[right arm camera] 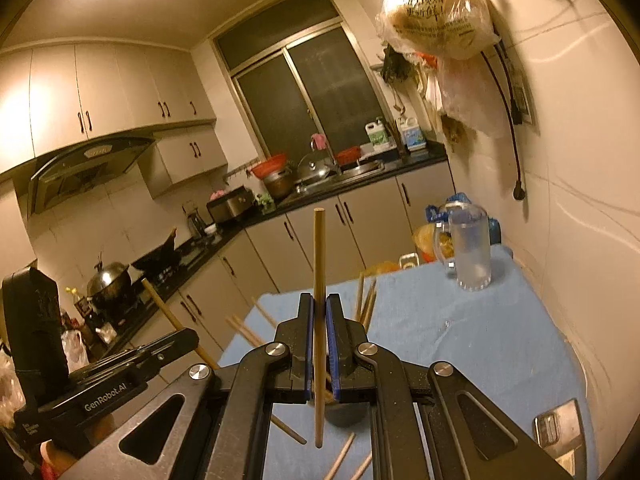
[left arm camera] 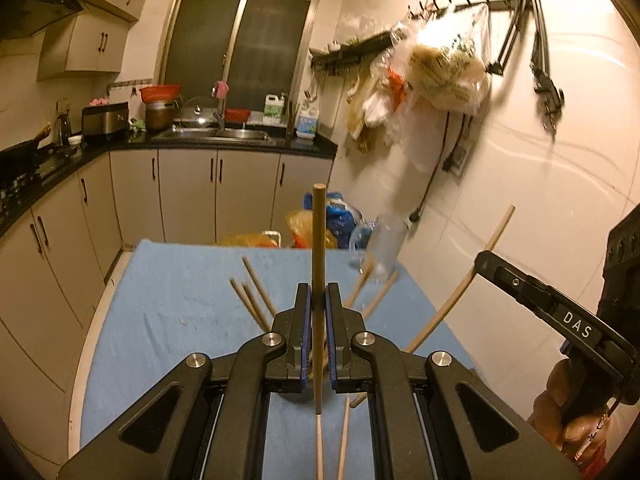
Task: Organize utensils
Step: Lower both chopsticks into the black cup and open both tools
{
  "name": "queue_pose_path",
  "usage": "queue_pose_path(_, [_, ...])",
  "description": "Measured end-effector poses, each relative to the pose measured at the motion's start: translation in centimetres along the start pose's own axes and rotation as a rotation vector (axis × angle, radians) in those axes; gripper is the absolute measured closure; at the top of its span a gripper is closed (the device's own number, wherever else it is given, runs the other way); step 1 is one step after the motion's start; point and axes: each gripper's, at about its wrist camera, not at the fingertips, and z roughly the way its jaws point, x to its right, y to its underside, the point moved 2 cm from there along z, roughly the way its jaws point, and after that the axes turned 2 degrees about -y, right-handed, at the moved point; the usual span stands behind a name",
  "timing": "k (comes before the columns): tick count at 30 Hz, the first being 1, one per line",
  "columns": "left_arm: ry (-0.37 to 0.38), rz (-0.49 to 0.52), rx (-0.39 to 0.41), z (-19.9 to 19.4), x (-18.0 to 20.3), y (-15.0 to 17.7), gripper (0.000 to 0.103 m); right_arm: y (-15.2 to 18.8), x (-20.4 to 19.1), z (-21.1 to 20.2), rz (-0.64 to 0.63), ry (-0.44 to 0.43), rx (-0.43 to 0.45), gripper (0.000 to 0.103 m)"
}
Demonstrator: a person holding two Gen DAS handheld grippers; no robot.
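My left gripper (left arm camera: 318, 300) is shut on a wooden chopstick (left arm camera: 319, 240) that stands upright above the blue cloth (left arm camera: 180, 320). My right gripper (right arm camera: 319, 308) is shut on another upright chopstick (right arm camera: 319, 264); it also shows at the right of the left wrist view (left arm camera: 486, 258) with its chopstick (left arm camera: 460, 284) slanting. The left gripper appears at the left of the right wrist view (right arm camera: 188, 338). Several loose chopsticks (left arm camera: 256, 296) lie on the cloth. A clear glass mug (right arm camera: 468, 252) stands at the table's far right corner, blurred in the left wrist view (left arm camera: 382, 246).
The table abuts a white wall (left arm camera: 540, 200) on the right. Plastic bags (left arm camera: 324, 220) sit beyond the table's far edge. Bags hang from a wall rack (right arm camera: 436, 12) above. Kitchen cabinets and a dark counter (left arm camera: 224, 144) run along the back and left.
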Motion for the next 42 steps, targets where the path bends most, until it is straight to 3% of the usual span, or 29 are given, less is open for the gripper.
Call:
queue_pose_path(6, [-0.01, -0.054, 0.053, 1.2, -1.2, -2.7, 0.097, -2.5, 0.1, 1.4, 0.022, 0.016, 0.04, 0.096])
queue_pose_path(11, [-0.004, -0.112, 0.045, 3.4, -2.5, -2.5, 0.097, -3.1, 0.3, 3.4, 0.03, 0.046, 0.052, 0.096])
queue_pose_path(20, [0.006, -0.138, -0.036, 6.8, -4.2, 0.8, 0.097, -0.1, 1.8, 7.4, 0.024, 0.078, -0.038, 0.096])
queue_pose_path(28, [0.01, -0.105, -0.076, 7.9, -4.4, 3.0, 0.097, 2.5, 2.8, 8.5, 0.025, 0.083, -0.093, 0.096])
queue_pose_path(42, [-0.003, -0.083, -0.106, 9.2, -4.3, 3.6, 0.097, 5.0, 3.6, 10.4, 0.029, 0.087, -0.17, 0.096])
